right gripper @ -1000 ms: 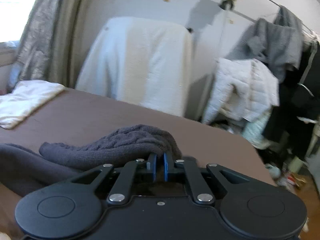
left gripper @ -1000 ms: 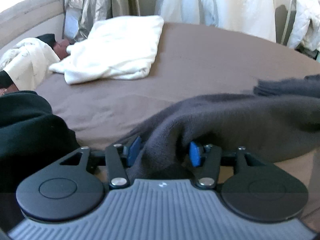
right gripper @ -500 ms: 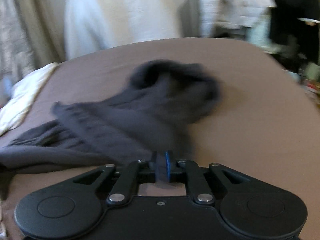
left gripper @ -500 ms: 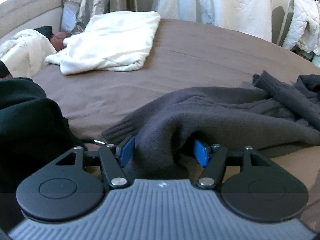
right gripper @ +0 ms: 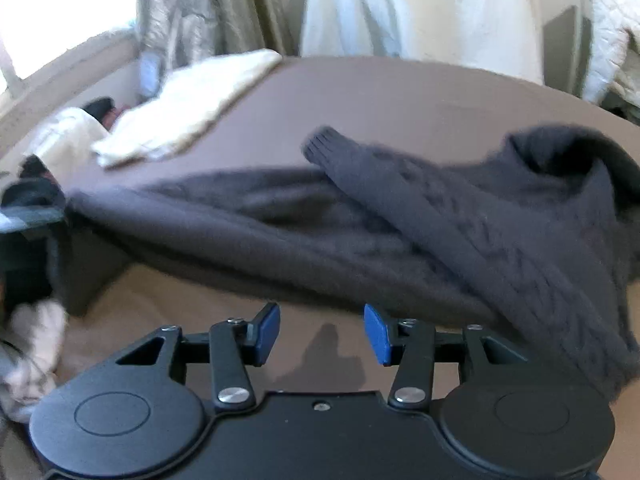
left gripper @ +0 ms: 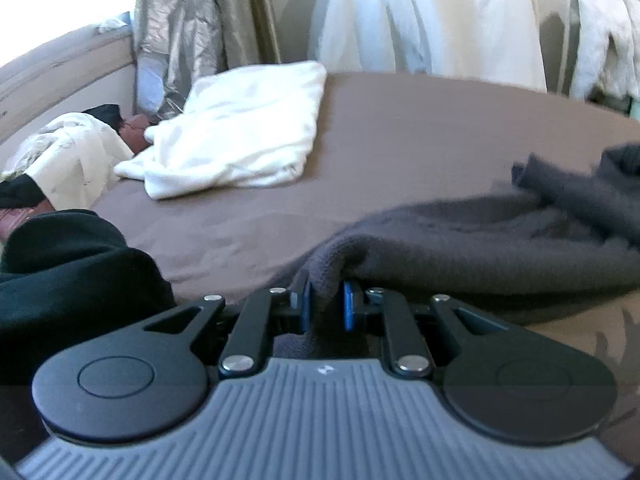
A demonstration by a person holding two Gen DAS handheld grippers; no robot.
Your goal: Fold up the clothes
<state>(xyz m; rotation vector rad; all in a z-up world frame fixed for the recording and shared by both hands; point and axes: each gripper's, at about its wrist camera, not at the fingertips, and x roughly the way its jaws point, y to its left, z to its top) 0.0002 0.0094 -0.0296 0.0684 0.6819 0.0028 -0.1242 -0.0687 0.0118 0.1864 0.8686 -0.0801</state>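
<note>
A dark grey knit sweater [right gripper: 400, 232] lies spread across the brown bed [right gripper: 400, 96], one cabled sleeve folded over its body. In the left wrist view the sweater [left gripper: 480, 248] runs off to the right. My left gripper [left gripper: 326, 308] is shut on a bunched edge of the sweater at its left end. My right gripper [right gripper: 322, 334] is open and empty, just in front of the sweater's near edge, over bare sheet.
A folded white garment [left gripper: 240, 144] lies at the bed's far left. A black garment [left gripper: 72, 272] is heaped at the near left. White and black clothes [left gripper: 68, 156] pile by the wall. Curtains [left gripper: 180, 32] and hanging white clothes [left gripper: 432, 16] stand behind the bed.
My right gripper has let go of the sweater's sleeve, opened and drawn back. My left gripper has closed from wide open onto the sweater's edge.
</note>
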